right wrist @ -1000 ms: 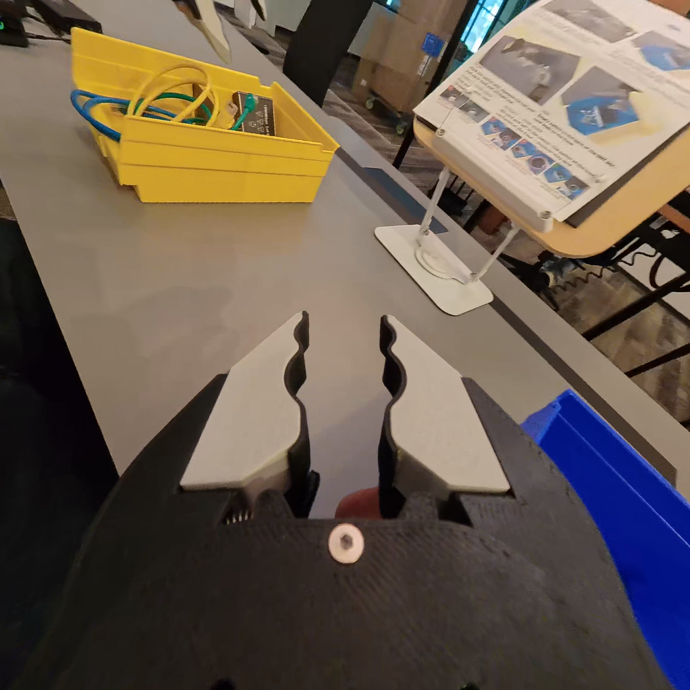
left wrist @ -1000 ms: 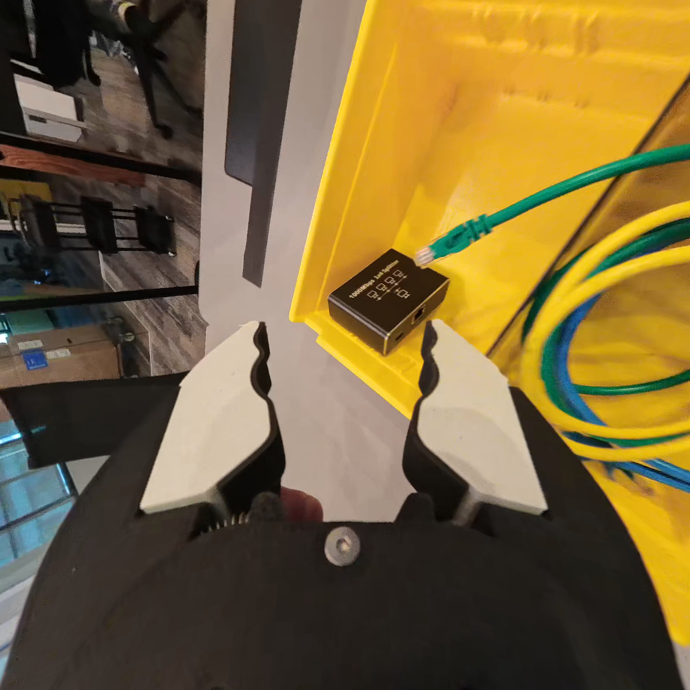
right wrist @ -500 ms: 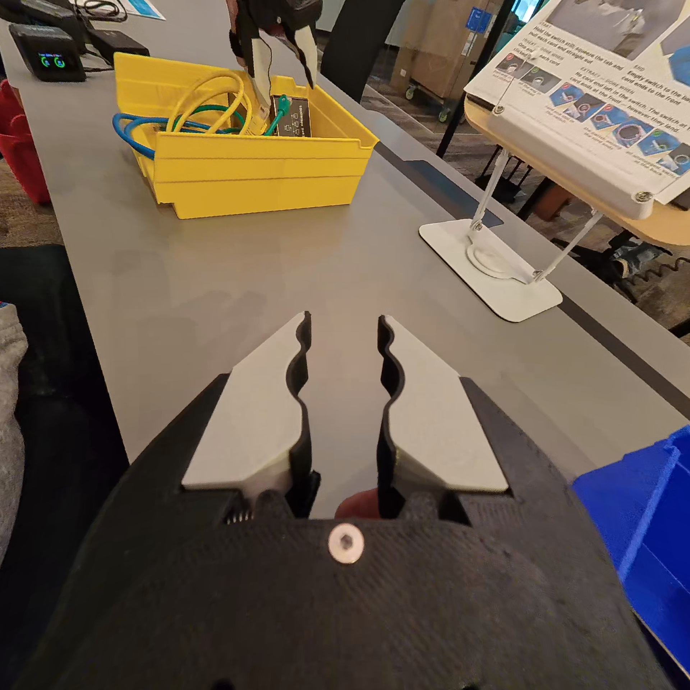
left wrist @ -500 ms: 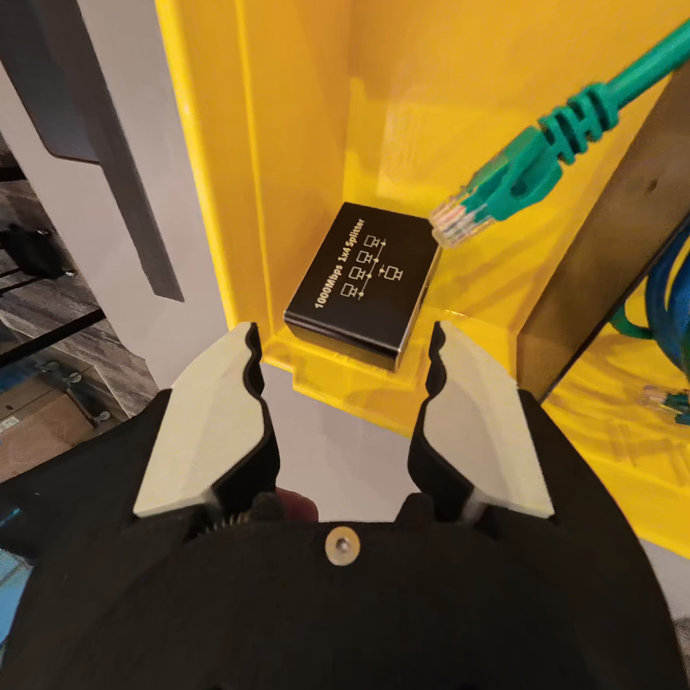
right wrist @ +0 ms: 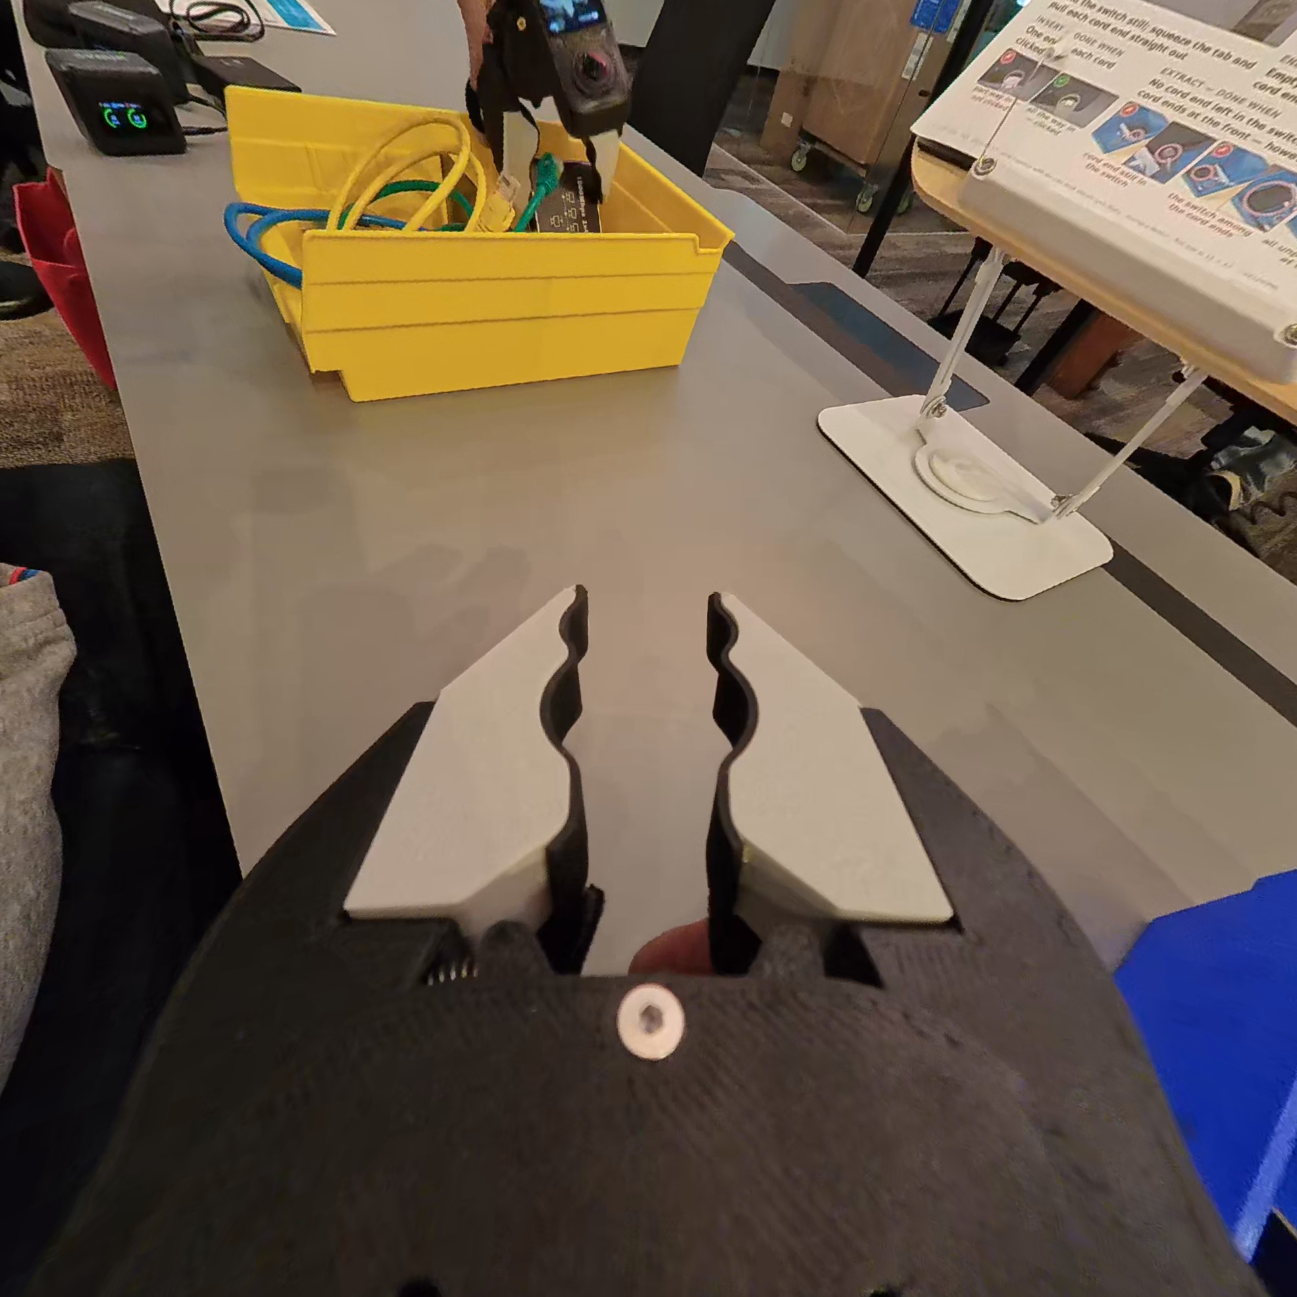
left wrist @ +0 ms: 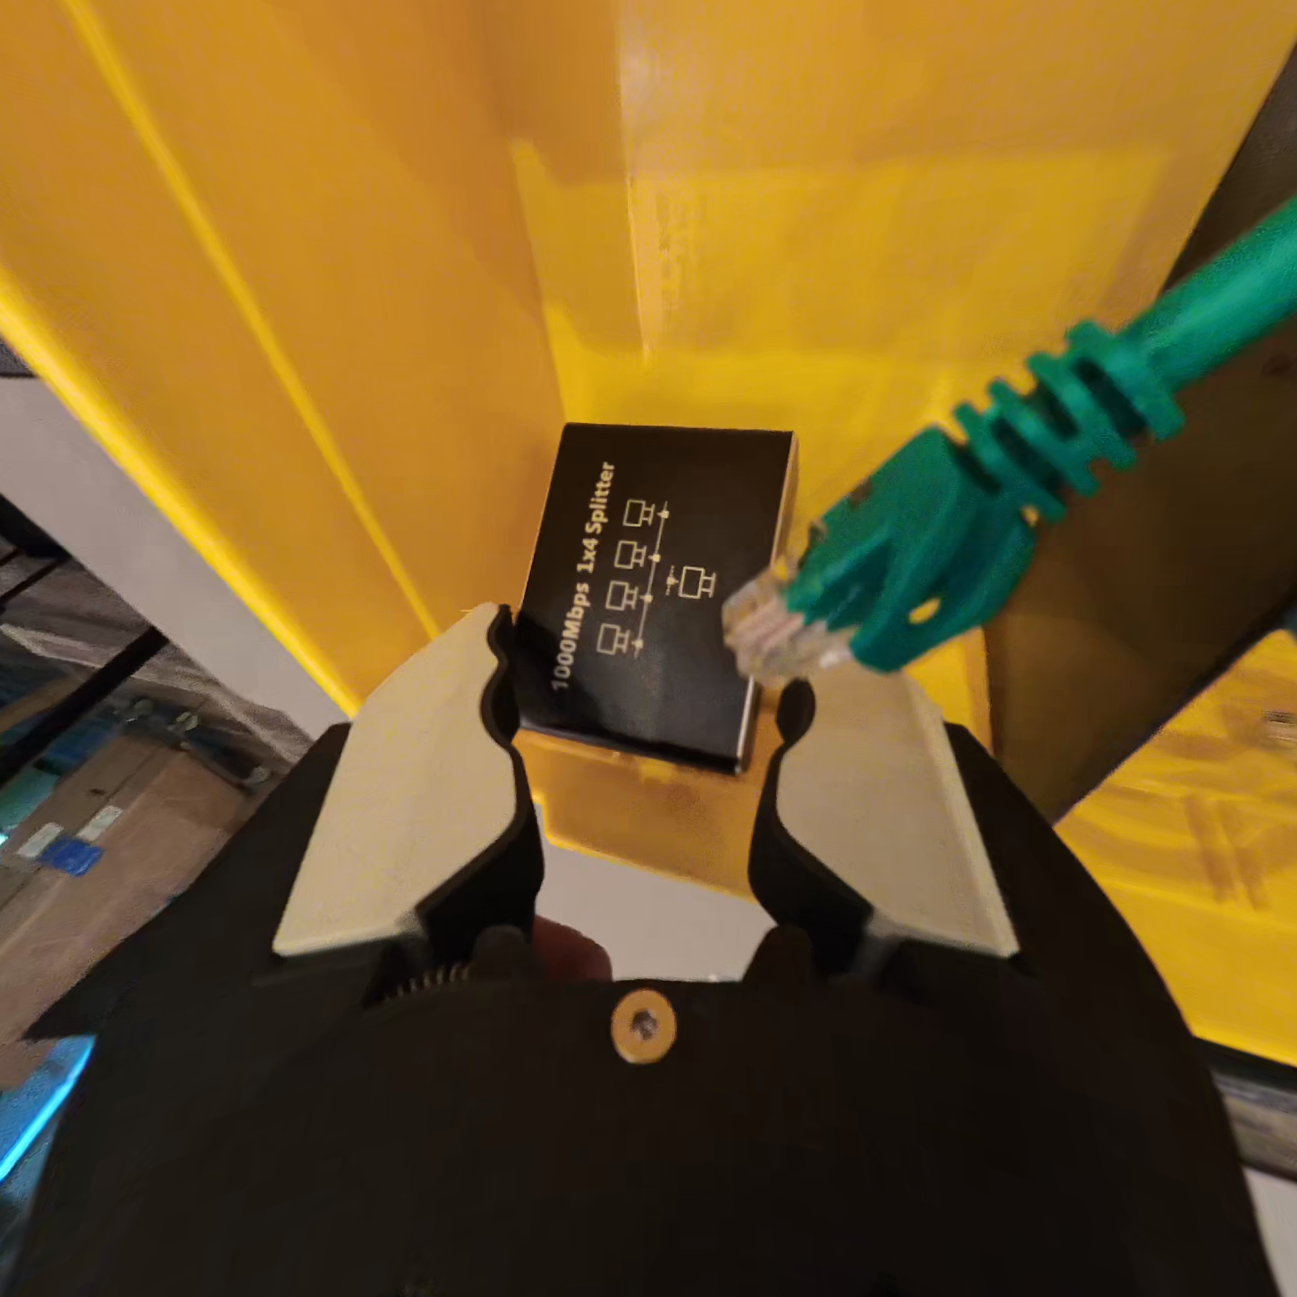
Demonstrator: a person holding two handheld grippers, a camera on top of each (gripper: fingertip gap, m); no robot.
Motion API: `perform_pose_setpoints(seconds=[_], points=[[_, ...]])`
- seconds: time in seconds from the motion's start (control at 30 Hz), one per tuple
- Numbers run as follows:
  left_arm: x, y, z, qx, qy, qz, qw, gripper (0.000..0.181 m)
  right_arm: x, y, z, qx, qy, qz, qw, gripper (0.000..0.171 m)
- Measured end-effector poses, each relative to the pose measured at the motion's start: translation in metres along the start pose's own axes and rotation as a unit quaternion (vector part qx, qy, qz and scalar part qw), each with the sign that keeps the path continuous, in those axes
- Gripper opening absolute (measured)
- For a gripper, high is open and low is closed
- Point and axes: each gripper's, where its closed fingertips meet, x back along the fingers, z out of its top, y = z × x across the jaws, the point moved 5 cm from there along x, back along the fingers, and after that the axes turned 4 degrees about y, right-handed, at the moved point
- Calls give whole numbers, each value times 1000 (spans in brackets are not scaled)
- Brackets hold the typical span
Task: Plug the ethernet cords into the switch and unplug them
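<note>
Yellow plastic fills most of the left wrist view: the yellow bin [left wrist: 351, 295] sits on the grey bench [right wrist: 632, 491], and the left gripper [left wrist: 642, 660] reaches down into one corner of it. Its fingers [left wrist: 421, 758] are spread wide, one on each side of the black switch [left wrist: 653, 589], which lies flat on the bin floor against the corner wall. The left finger's tip is right at the switch's side edge; whether it touches is hard to tell, and the fingers are not clamped on the box. A green ethernet cord [left wrist: 982, 519] comes in from the upper right, its clear plug end hanging over the switch's right edge just above the right finger (plugged into nothing). A dark divider [left wrist: 1123, 632] stands to the right of the switch.

From the right wrist view, the right gripper [right wrist: 646, 603] hovers low over bare bench, well apart from the bin, its fingers [right wrist: 484, 772] parted with nothing between them. Farther off in that view, the yellow cord [right wrist: 421, 161] and blue cord [right wrist: 245, 224] lie coiled in the bin beside the green one. A white document stand [right wrist: 968, 491] rests on the bench to the right, and a blue bin [right wrist: 1221, 1018] shows at the lower right edge.
</note>
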Motion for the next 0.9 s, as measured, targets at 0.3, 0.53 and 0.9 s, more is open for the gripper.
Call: perform_pose_setpoints(seconds=[0.3, 0.53, 0.9], points=[[-3, 2, -2, -22, -34, -2, 999, 68, 2, 2, -5, -4, 2, -2, 1000, 31], [14, -6, -6, 0, -15, 28, 999, 68, 3, 4, -8, -8, 3, -3, 1000, 30], [84, -25, -25, 54, 34, 111, 992, 68, 4, 3, -4, -8, 14, -3, 1000, 30]])
